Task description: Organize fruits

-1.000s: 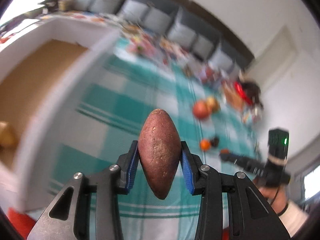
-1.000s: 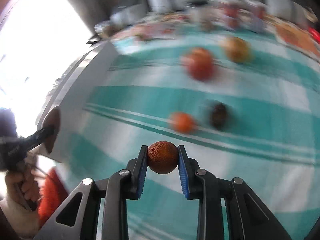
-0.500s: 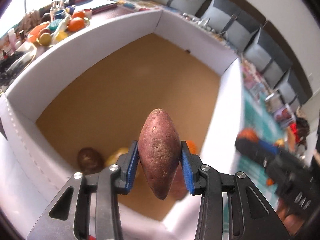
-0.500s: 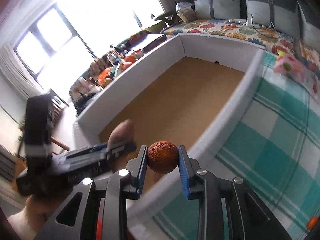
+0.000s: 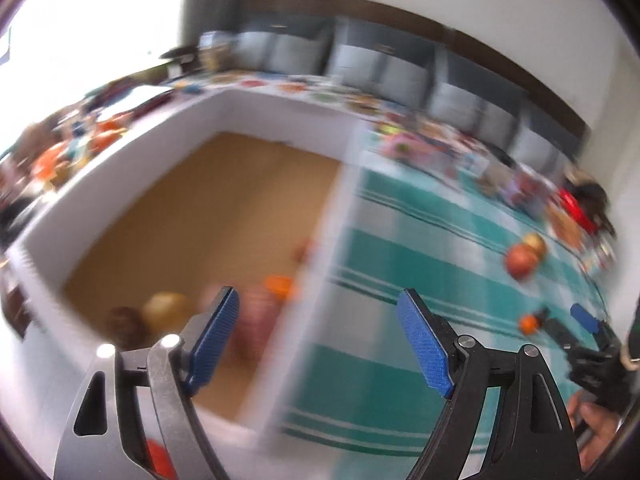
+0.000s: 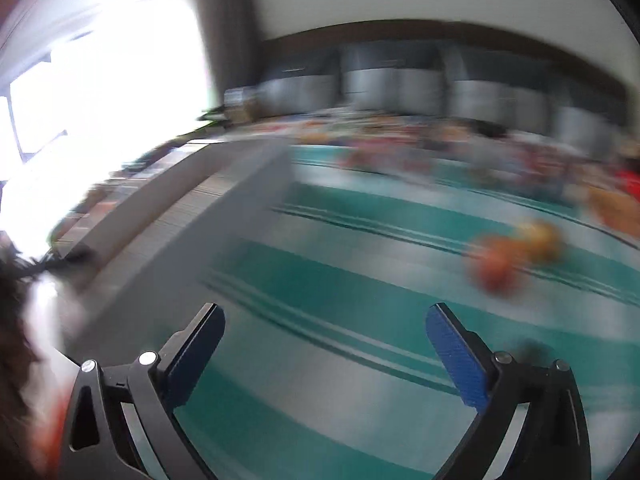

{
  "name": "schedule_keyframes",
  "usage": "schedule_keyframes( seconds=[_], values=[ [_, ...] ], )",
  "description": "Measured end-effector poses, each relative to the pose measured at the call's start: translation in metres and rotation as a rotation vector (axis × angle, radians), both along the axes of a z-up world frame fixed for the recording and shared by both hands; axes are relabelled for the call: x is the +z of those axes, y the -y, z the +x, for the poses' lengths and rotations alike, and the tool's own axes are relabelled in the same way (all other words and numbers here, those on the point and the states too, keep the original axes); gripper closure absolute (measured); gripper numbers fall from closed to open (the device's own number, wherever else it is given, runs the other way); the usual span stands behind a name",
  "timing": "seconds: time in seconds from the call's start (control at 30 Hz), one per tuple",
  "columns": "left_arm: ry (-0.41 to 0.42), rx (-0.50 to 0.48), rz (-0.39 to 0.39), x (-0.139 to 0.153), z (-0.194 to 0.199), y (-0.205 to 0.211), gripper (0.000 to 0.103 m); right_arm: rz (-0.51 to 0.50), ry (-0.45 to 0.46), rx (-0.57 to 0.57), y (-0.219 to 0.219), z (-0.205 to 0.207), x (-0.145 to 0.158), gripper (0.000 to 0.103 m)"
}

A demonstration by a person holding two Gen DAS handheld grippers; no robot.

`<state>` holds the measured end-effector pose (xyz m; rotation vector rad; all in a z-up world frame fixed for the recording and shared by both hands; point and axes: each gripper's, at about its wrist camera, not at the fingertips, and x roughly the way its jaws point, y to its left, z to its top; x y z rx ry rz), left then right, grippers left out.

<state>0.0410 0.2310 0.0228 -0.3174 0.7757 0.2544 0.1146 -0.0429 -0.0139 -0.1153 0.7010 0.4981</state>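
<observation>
Teal-checked cloth (image 5: 400, 272) bears the remaining fruit (image 5: 520, 258), so with left gripper (image 5: 320, 340) and right gripper (image 6: 326, 356) just opened and empty, each should straddle one piece squarely before closing, then carry it to the box (image 5: 280, 116).

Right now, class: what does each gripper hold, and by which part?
Nothing. The left gripper and right gripper have just opened; both sets of jaws stand wide with nothing between them.
</observation>
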Motion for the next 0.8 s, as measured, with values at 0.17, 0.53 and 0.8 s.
schedule_keyframes(
  seconds=[0.17, 0.53, 0.8],
  values=[
    [-0.081, -0.177, -0.003, -0.039, 0.047, 0.088, 0.014, -0.183, -0.071, -0.360, 0.160, 0.014, -0.059, 0.003],
    [-0.158, -0.192, 0.171, -0.127, 0.126, 0.182, 0.011, -0.144, -0.224, -0.626, 0.267, 0.067, -0.091, 0.000],
    [-0.156, -0.199, 0.145, -0.129, 0.125, 0.176, 0.007, -0.129, -0.226, -0.644, 0.265, 0.058, -0.092, 0.000]
  ],
)
